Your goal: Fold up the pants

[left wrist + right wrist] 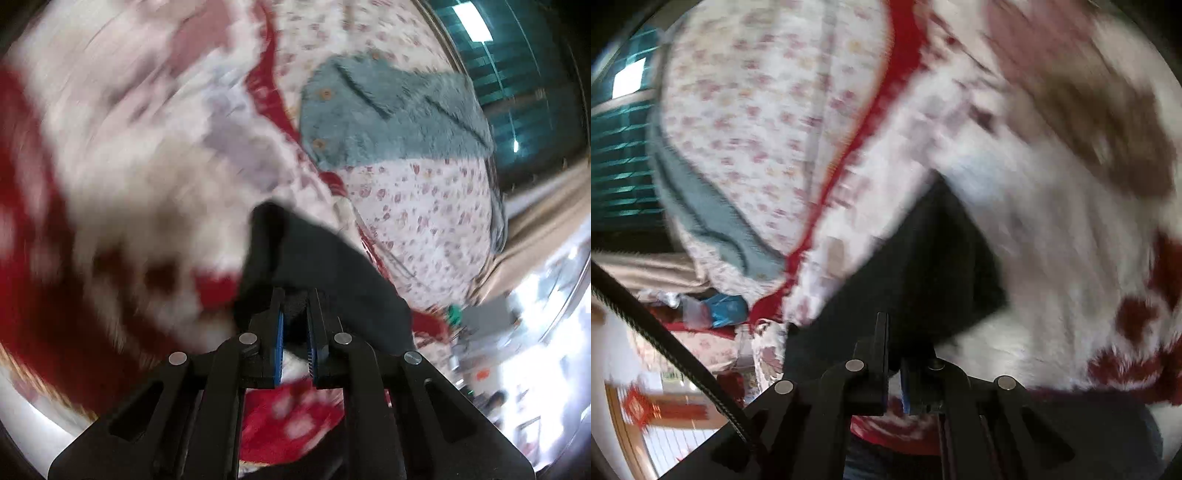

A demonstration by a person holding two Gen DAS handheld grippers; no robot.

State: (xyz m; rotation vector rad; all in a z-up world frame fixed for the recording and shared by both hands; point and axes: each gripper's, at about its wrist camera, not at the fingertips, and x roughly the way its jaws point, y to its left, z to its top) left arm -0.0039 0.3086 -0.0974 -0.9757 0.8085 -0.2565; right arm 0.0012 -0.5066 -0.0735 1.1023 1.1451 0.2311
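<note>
Both grippers are clenching the dark, almost black soft fabric of the pants [314,258] and carrying it above a bed spread with a white-and-red fleece blanket [110,177]. In the left wrist view the left gripper [295,295] is pinching a bunched edge of the cloth between its blue-padded fingers [279,332]; the fabric is rising in a peak just ahead of the tips. In the right wrist view the right gripper [892,325] is likewise nipping the pants [923,266], which are hanging as a dark sheet in front of it.

Both views are smeared with motion blur, so the step in hand is likely a carrying fold — bringing one held edge over toward the rest of the garment, which is not visible here. Next, the move is probably calling for laying the held edge down evenly, both corners level, before letting go. A fuzzy grey-blue buttoned cardigan [388,110] is lying on the pink-flowered white quilt [424,206] well apart.
</note>
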